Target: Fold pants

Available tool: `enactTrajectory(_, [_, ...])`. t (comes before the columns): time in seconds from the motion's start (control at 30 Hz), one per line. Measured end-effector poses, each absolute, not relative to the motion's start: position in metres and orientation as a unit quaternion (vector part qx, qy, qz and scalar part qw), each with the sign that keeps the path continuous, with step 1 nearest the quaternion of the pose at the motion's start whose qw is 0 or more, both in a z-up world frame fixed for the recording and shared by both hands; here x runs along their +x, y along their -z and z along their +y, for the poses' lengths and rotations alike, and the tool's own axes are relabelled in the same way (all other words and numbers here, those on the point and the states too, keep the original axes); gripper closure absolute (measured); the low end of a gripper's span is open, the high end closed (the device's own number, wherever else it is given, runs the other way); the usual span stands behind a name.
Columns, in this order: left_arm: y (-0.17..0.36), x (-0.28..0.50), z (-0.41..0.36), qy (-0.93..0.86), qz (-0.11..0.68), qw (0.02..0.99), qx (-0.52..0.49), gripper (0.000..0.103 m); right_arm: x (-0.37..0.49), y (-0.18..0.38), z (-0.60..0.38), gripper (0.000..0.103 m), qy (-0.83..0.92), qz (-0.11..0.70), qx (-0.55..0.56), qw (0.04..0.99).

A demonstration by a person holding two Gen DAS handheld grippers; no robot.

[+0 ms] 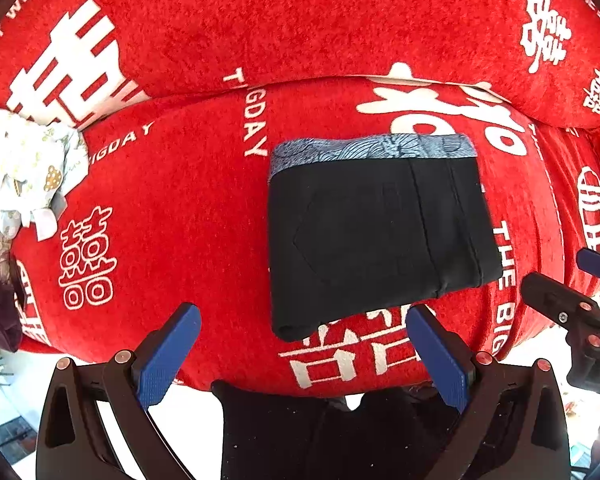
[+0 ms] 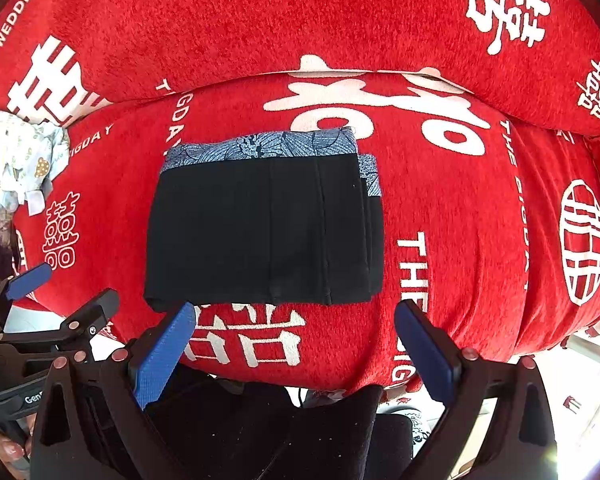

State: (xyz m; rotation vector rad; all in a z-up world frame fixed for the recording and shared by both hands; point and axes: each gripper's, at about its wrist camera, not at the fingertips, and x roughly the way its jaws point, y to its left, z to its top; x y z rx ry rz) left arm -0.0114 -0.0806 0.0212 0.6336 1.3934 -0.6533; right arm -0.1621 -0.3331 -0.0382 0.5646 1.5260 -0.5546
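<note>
The folded pants (image 1: 376, 232) lie mid-cushion (image 1: 180, 200). Both grippers (image 1: 302, 328) (image 2: 294, 320) hover released, empty. Only the left view shows the back pocket; the right shows stacked layers.

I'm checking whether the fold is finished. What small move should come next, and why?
Probably draw both away. The pants already lie as a compact rectangle on the red cushion, and the left hand-held gripper and right hand-held gripper are open, holding nothing.
</note>
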Motion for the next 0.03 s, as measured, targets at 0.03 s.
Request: enactTrajectory(0.03, [-0.0216,-0.0116,-0.0813,0.292,0.619,0.673,0.281,0.0,-0.162,0.0382,-0.3336,0.003,0.244,0.672,0.249,0.653])
